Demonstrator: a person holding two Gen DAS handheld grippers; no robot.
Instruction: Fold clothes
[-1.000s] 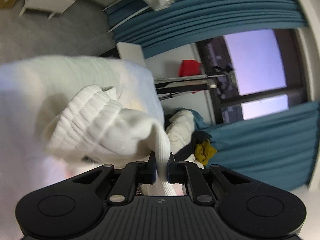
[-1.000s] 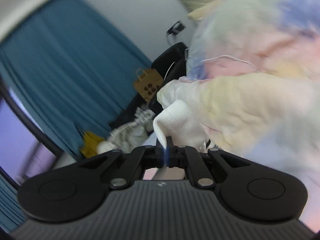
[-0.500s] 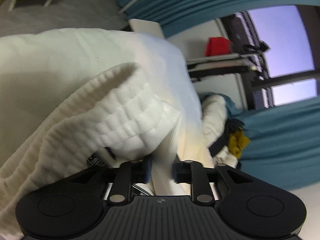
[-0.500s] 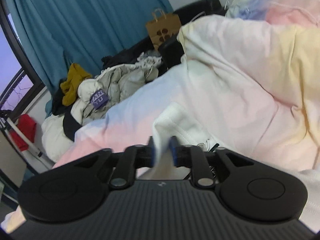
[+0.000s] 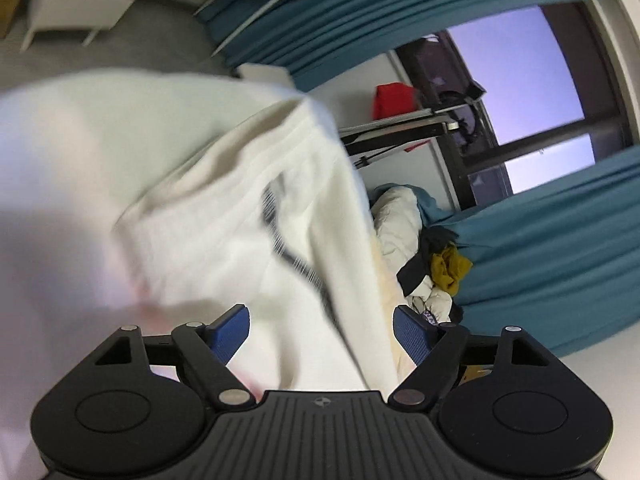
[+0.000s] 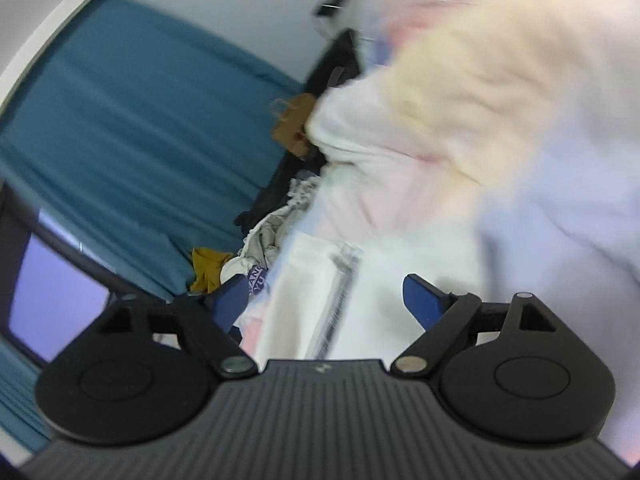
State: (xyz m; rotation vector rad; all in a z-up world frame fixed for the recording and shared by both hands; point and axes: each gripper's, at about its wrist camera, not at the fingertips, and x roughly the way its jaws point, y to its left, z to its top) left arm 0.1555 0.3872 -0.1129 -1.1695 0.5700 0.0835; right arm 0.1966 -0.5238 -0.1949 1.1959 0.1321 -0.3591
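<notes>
1. White knit fabric, a sweater (image 5: 248,216) with a dark striped band, fills the space straight ahead of the left gripper (image 5: 322,330). It runs as a fold from the lower centre, between the blue pads (image 5: 228,332), up and away to the upper right.
2. Left gripper: its jaws have just been opening and now stand wide. The cloth lies between them, but neither pad presses on it, so nothing is gripped.
3. Right gripper (image 6: 320,300): its jaws have also just been opening and are spread wide. The same white cloth (image 6: 316,300) with its striped band lies in the gap, loose and not pinched. To its right spreads the pastel tie-dye bedding (image 6: 500,128).
4. The relation that matters: the garment lies directly in front of both grippers, and its visible fold runs roughly along each gripper's pointing line, away from the camera. Both views are blurred, so I cannot tell where the hem or sleeves end.
5. Judging from this, both corners have been let go onto the bedding. Neither hand looks clearly nearer. A re-grip would mean closing on cloth already between the pads.
6. Well apart, by the teal curtain (image 5: 560,240), a heap of other clothes (image 5: 436,268) waits.
</notes>
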